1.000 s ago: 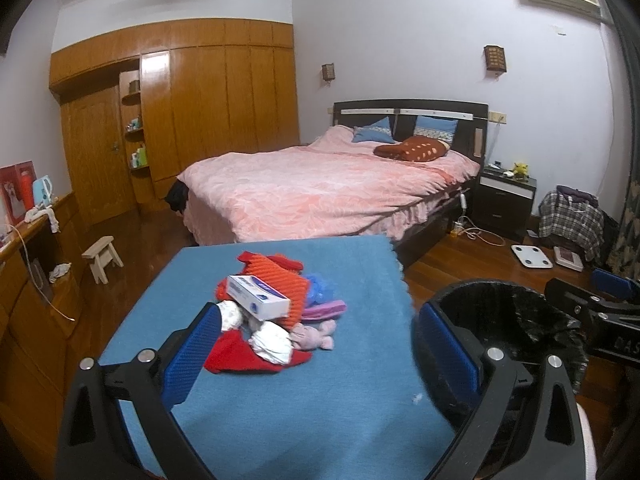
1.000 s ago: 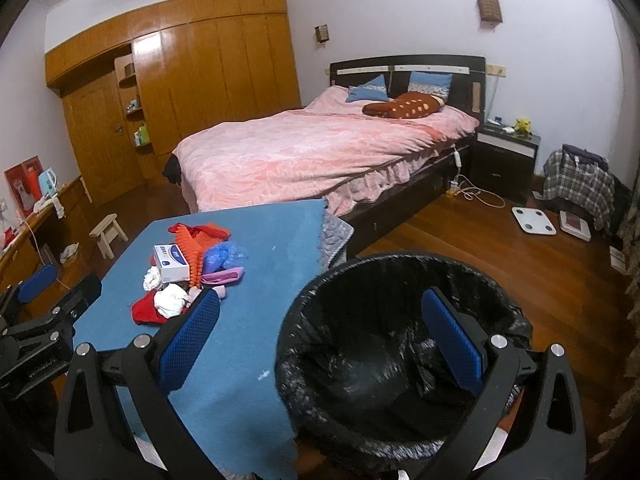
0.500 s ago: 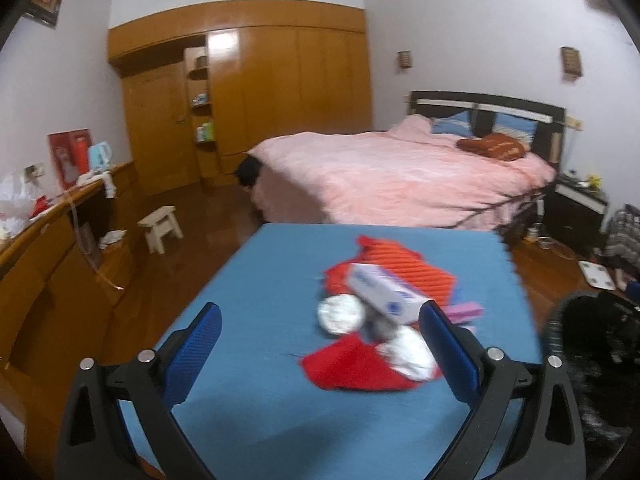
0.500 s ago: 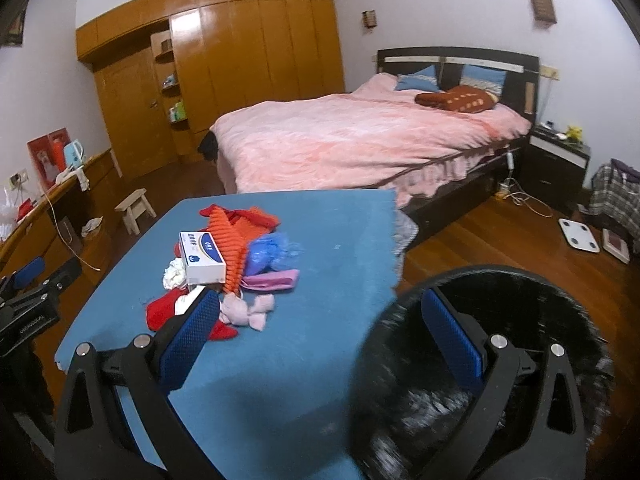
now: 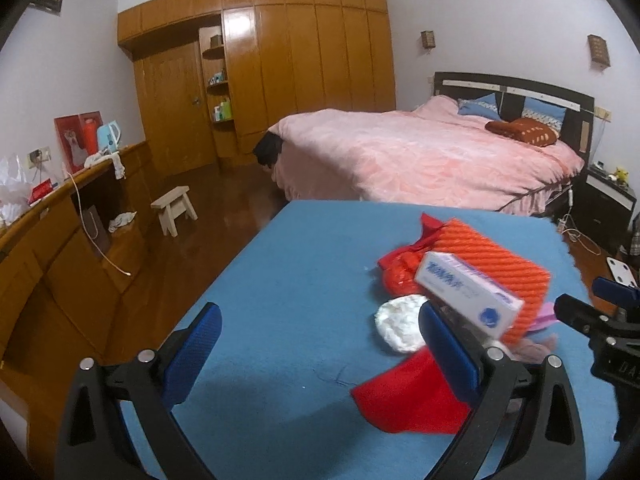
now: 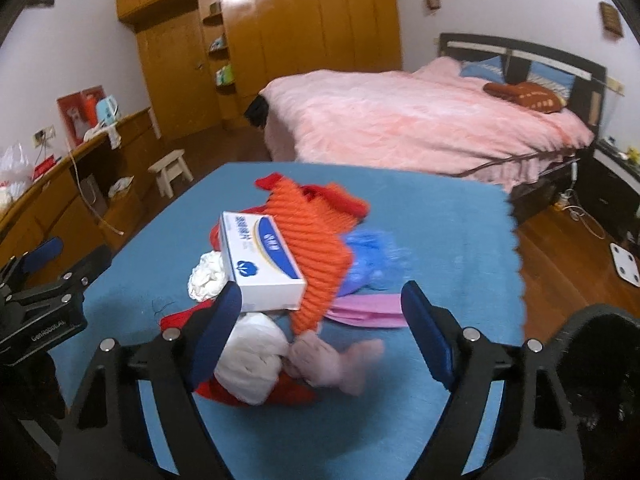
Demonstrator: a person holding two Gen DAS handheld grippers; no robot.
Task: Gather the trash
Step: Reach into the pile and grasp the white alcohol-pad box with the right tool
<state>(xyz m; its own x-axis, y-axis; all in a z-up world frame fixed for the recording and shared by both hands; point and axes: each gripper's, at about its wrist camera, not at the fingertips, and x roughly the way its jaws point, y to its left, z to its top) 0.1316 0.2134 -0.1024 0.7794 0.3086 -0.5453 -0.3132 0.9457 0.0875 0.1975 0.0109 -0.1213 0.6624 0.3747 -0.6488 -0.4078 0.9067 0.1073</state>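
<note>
Both tongs hang over the blue desk (image 6: 460, 216) with nothing in them. Right tongs (image 6: 320, 320) have just been narrowing, yet their pads stand apart over the trash heap, with a pale pink crumpled lump (image 6: 336, 360) and a white paper wad (image 6: 252, 360) lying between and below them, untouched as far as I can tell. Left tongs (image 5: 320, 348) are spread wide, their right pad just beside another white wad (image 5: 400, 328). All the trash lies in one heap near the desk's middle. On top rests a white and blue carton (image 6: 260, 264), stiff and probably light and hollow; it would be best pinched across its narrow sides. Under it lies an orange ribbed wrapper (image 6: 316, 252), with blue crinkled plastic (image 6: 372, 260) and a pink flat piece (image 6: 364, 308) at its side. All look soft, light and prone to slip, so a deep pinch on a bunched part seems wise. A black lined bin (image 6: 600, 380) stands just beside the desk's right edge
</note>
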